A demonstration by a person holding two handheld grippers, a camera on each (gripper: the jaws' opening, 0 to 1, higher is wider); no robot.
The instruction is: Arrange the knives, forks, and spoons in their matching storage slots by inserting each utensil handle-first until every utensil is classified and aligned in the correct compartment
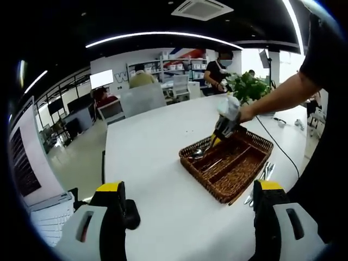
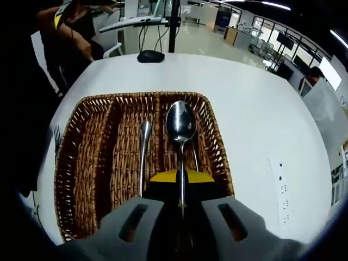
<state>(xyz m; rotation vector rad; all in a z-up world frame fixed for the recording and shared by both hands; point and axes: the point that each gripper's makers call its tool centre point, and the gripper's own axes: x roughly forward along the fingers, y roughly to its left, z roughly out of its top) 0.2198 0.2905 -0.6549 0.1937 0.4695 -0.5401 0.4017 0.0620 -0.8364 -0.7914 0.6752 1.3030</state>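
One brown wicker cutlery tray [image 2: 81,157] with three long compartments sits on the white table [image 2: 255,119]. The right gripper [image 2: 181,182], yellow-tipped with grey housings, is clamped on the handle of one shiny steel spoon [image 2: 181,126], its bowl pointing away over the tray's right-hand compartment. A second steel utensil [image 2: 143,152] lies lengthwise in the middle compartment, and another thin handle [image 2: 194,155] shows just beside the held spoon in the right one; what kind these are I cannot tell. One fork [image 2: 56,138] lies on the table just outside the tray's left wall.

In the left gripper view, the left gripper [image 1: 190,217] hangs above bare tabletop, jaws spread wide with nothing between them, well apart from the tray [image 1: 247,182]. There the right gripper [image 1: 224,128] reaches down into the tray's far end, a person's arm [image 1: 283,95] behind it, and several steel pieces [image 1: 265,174] lie on the table beside the tray; the count is unclear.

A dark round object [image 2: 150,56] rests at the table's far edge. Around is an open office: desks, monitors, a green plant [image 1: 247,84], strip ceiling lights, and a few people [image 1: 217,70].
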